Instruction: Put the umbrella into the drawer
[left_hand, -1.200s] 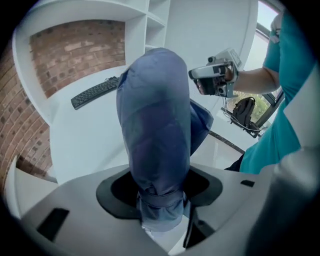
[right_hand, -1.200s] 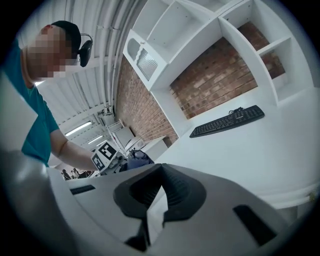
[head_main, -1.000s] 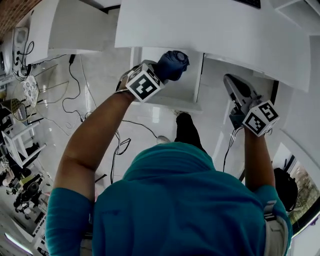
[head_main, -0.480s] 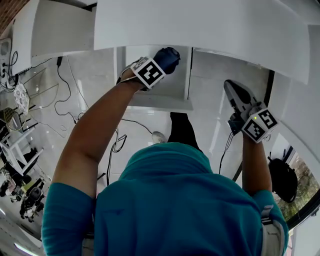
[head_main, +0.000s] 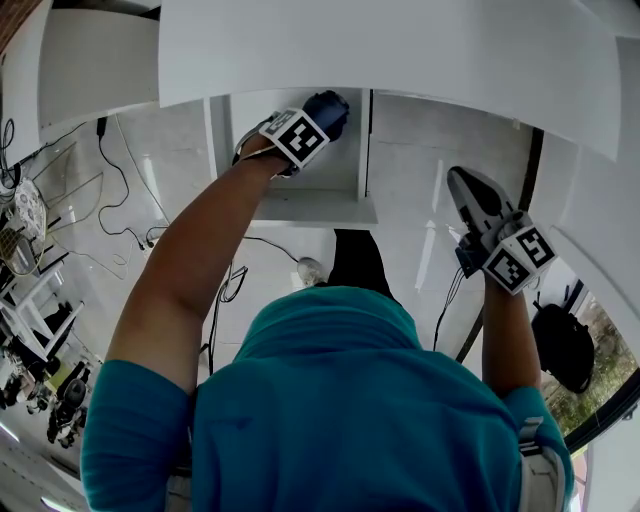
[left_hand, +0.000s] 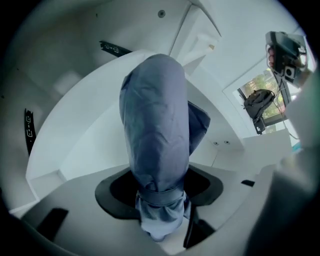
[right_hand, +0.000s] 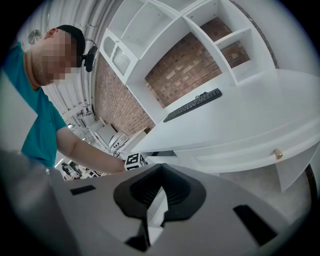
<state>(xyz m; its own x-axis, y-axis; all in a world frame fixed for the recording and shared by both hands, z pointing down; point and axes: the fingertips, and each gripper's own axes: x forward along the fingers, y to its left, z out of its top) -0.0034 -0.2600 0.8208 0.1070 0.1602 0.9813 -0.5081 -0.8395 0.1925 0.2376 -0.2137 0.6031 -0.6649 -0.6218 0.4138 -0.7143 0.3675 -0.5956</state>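
Left gripper (left_hand: 160, 189) has sunk toward the drawer (head_main: 310, 208).
Umbrella (left_hand: 155, 125) clamped between its fingers; right gripper (right_hand: 161, 172) fingers together, empty.

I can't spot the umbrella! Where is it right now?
The blue umbrella is clamped in the left gripper, at the head view's upper middle, pointing down into the open white drawer under the desk.
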